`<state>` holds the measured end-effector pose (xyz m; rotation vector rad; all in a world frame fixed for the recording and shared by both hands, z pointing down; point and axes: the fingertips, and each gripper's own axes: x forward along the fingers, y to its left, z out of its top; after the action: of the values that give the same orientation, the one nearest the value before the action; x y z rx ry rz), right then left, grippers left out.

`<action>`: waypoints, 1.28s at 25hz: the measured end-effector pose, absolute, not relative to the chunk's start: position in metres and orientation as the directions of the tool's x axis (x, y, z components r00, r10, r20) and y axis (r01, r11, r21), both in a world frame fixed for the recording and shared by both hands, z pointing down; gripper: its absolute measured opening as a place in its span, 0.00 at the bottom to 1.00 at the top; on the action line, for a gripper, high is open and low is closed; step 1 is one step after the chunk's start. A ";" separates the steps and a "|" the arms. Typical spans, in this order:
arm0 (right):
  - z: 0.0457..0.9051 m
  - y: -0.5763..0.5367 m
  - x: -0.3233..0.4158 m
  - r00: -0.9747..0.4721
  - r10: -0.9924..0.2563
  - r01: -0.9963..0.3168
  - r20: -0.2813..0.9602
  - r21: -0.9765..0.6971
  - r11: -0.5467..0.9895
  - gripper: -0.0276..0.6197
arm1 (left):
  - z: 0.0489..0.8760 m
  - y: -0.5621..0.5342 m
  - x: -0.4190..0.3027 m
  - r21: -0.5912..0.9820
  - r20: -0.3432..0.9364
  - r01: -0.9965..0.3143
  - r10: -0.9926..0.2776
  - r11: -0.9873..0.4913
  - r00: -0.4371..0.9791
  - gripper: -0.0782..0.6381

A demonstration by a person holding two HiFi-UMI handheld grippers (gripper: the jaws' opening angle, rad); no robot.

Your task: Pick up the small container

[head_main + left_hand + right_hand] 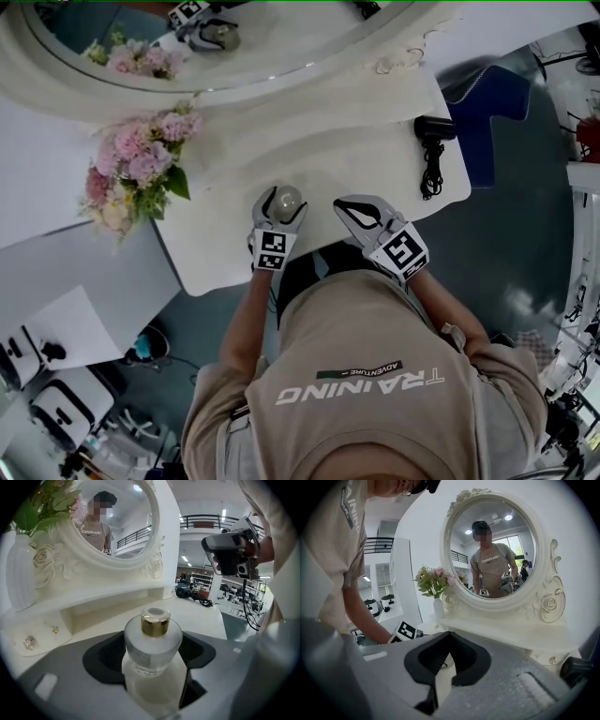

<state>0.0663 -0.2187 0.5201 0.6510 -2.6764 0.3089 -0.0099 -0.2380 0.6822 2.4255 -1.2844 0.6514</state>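
Note:
The small container (pixel 287 200) is a frosted round bottle with a gold cap (pixel 155 621). It stands between the jaws of my left gripper (pixel 280 194) near the front edge of the white dressing table (pixel 356 141). In the left gripper view the bottle fills the gap of the left gripper (pixel 152 651), and both pads lie against its sides. My right gripper (pixel 343 203) hovers just right of it over the table's front edge. Its jaws meet at the tips with nothing between them, as the right gripper view shows (pixel 448 635).
A white vase of pink flowers (pixel 136 173) stands at the left of the table. The round ornate mirror (pixel 187 47) rises behind. A black hair dryer (pixel 433 131) with its cord lies at the right end. The person's body stands close against the table's front edge.

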 end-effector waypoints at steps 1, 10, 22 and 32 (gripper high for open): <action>0.520 -0.219 0.066 -0.827 -0.395 -0.476 0.400 -0.124 0.871 0.05 | 0.684 -0.240 -0.009 0.068 0.530 -0.837 -0.691 -0.543 0.492 0.61; 0.525 -0.225 0.073 -0.824 -0.391 -0.483 0.410 -0.147 0.863 0.05 | 0.694 -0.247 -0.003 0.043 0.531 -0.845 -0.705 -0.532 0.471 0.62; 0.534 -0.221 0.073 -0.820 -0.389 -0.492 0.419 -0.172 0.853 0.05 | 0.706 -0.250 -0.005 -0.030 0.602 -0.870 -0.703 -0.492 0.378 0.61; 0.540 -0.212 0.080 -0.813 -0.386 -0.502 0.436 -0.189 0.844 0.05 | 0.703 -0.257 0.000 -0.087 0.586 -0.840 -0.710 -0.535 0.392 0.61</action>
<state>0.0798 -0.2116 0.5397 0.6613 -2.6365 0.4178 -0.0003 -0.2574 0.7027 2.4264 -1.3758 0.8530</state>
